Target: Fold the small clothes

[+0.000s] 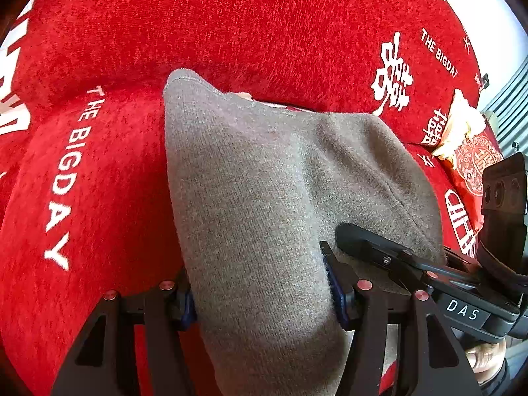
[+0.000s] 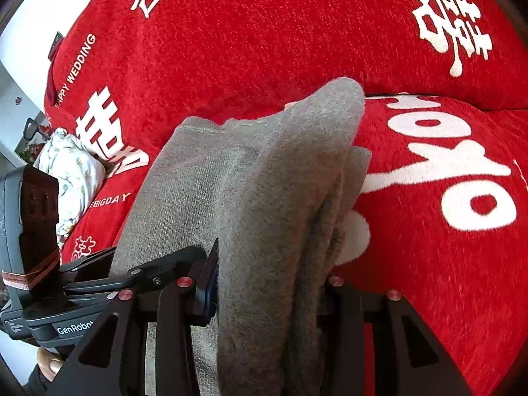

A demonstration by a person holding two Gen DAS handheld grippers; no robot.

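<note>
A small grey knit garment [image 1: 257, 191] lies over a red sofa seat [image 1: 99, 198]. My left gripper [image 1: 264, 300] is shut on its near edge, with cloth bunched between the blue pads. My right gripper [image 2: 270, 283] is shut on the garment [image 2: 264, 181] too, gripping several folded layers that rise ahead of it. The right gripper's black body [image 1: 412, 264] shows at the right of the left wrist view, touching the cloth. The left gripper's body [image 2: 115, 283] shows at the left of the right wrist view.
The red sofa back cushions [image 1: 264, 16] with white lettering stand behind the garment. A red and gold packet [image 1: 462, 145] lies at the right of the seat. A white floral bundle [image 2: 69, 171] sits at the sofa's left end.
</note>
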